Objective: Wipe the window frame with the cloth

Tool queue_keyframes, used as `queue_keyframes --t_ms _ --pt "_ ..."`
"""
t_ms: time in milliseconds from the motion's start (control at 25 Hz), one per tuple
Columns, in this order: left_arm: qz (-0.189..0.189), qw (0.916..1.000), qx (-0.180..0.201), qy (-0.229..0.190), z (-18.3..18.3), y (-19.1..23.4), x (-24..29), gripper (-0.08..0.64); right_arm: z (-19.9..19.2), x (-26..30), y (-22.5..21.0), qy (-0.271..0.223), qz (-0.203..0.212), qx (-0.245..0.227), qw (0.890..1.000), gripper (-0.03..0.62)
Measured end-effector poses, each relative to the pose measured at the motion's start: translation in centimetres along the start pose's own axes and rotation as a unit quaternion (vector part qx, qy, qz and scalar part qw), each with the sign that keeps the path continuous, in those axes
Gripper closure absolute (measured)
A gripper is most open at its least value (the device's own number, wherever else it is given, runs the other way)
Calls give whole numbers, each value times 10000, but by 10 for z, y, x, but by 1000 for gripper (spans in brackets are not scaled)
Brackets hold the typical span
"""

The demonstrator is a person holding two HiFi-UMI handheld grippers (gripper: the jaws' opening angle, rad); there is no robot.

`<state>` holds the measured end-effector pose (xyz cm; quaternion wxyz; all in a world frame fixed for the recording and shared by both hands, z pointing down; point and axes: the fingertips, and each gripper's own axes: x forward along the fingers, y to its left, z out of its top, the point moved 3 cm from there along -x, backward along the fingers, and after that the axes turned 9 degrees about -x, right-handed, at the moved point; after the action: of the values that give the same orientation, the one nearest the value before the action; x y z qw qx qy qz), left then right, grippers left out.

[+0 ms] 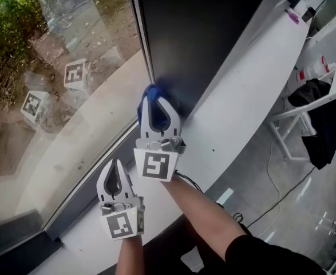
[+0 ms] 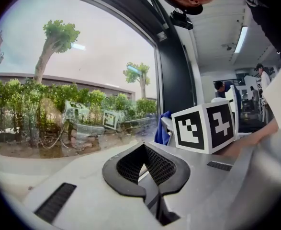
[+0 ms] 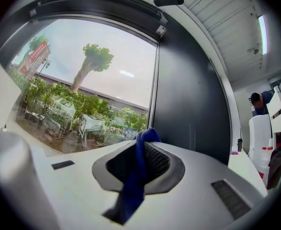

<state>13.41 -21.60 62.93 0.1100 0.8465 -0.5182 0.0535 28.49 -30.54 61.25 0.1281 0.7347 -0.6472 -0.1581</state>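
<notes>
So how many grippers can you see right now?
2. The left gripper is lower in the head view, jaws shut and empty. The right gripper is ahead of it, shut on the blue cloth at the foot of the window frame.

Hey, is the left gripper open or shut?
Shut. The left gripper shows its tips touching, with nothing between them.

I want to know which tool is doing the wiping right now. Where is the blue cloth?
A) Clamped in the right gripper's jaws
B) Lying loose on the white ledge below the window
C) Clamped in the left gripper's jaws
A: the right gripper view shows the blue cloth pinched between the jaws of the right gripper, while the left gripper has its jaws closed on nothing.
</notes>
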Motion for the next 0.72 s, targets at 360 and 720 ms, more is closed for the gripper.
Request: queue_keyframes --t_ms 360,720 --pt "32 9999 -26 98 -30 2 6 557 -27 -2 7 139 158 134 9997 566" --pt "12 9997 46 248 -46 0 14 557 -66 -2 21 702 330 544 9955 566"
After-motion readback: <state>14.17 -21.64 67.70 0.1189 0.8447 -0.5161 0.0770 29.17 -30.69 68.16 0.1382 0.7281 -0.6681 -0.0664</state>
